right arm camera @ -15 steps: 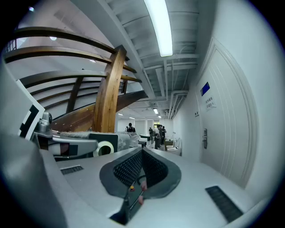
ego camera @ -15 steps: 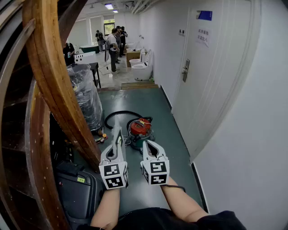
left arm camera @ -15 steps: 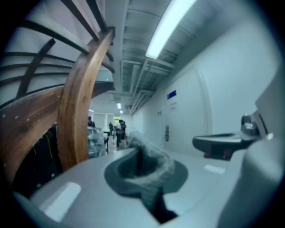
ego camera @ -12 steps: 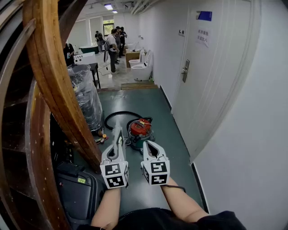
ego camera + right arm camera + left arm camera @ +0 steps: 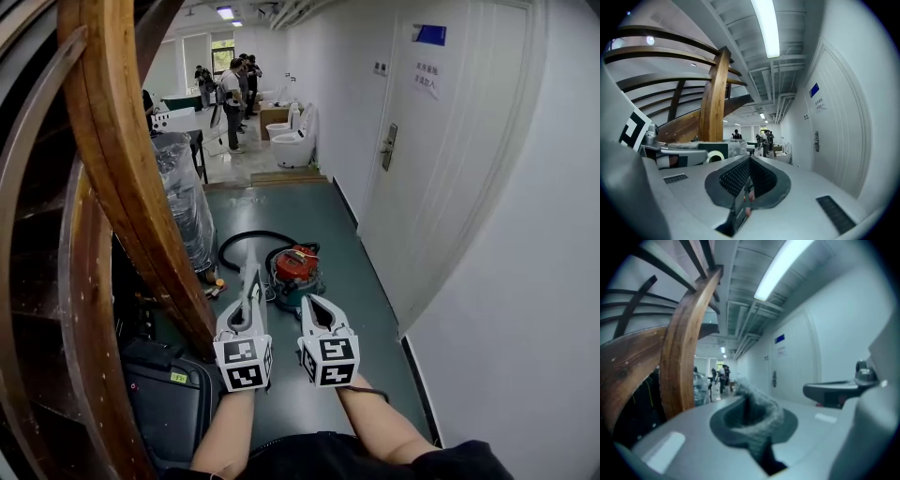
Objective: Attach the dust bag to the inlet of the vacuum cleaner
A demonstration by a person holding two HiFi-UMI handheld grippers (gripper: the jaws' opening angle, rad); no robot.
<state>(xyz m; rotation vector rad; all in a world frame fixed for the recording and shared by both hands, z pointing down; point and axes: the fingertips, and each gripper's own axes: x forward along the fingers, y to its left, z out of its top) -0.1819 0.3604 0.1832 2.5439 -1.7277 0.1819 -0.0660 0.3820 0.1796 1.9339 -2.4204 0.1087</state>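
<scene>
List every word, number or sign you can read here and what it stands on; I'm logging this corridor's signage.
No text here is legible enough to quote.
Blue sign high on the door: print too small to read.
White notice below it on the door: dark characters, too blurred to read.
Yellow-green label on the black case: too small to read.
Marker cubes: black-and-white square patterns, no words.
</scene>
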